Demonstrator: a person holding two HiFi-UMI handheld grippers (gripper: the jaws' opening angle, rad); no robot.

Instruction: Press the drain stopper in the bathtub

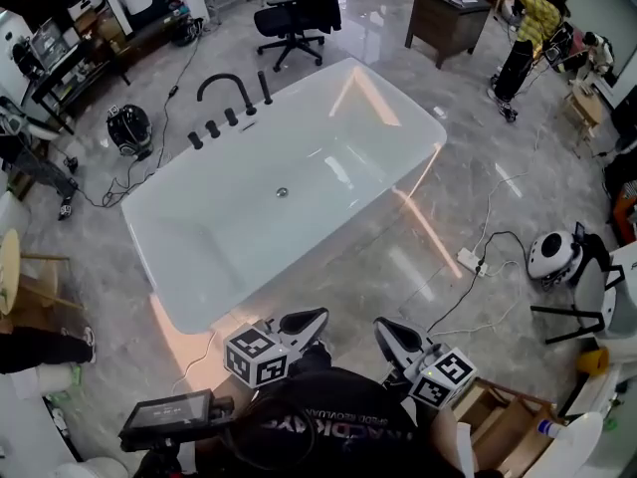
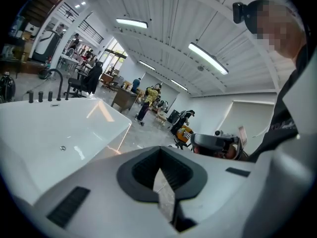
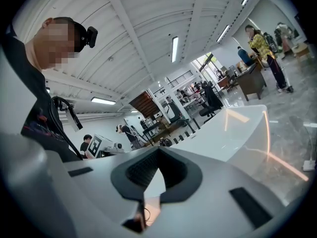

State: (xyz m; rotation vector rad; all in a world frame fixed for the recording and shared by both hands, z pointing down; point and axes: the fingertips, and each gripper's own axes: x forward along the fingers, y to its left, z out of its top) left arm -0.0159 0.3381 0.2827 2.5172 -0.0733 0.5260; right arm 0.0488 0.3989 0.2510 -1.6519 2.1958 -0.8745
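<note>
**A:** Where was the stopper point(image 1: 282, 192) right then?

**B:** Flat on the tub point(image 1: 239, 242) bottom, about halfway along its length. It was a small round metal disc, a touch nearer the long edge that carried the black faucet point(image 1: 224, 86). Nothing was touching it.

**A:** And the left tongs point(image 1: 317, 317)?

**B:** They were held low by the person's chest, over the floor point(image 1: 418, 227) off the tub's near long edge. They were pressed together at the tips and pinched nothing. Their own view looked across the white rim, with only a sliver of floor showing behind the pads.

**A:** The right tongs point(image 1: 381, 326)?

**B:** Same story. They were closed and empty, just beside the left pair, over the floor and well apart from the stopper. Both pairs pointed toward the tub, and neither was over it.

**A:** Anything inside the tub?

**B:** Only glare from the lights on the white walls.
</note>
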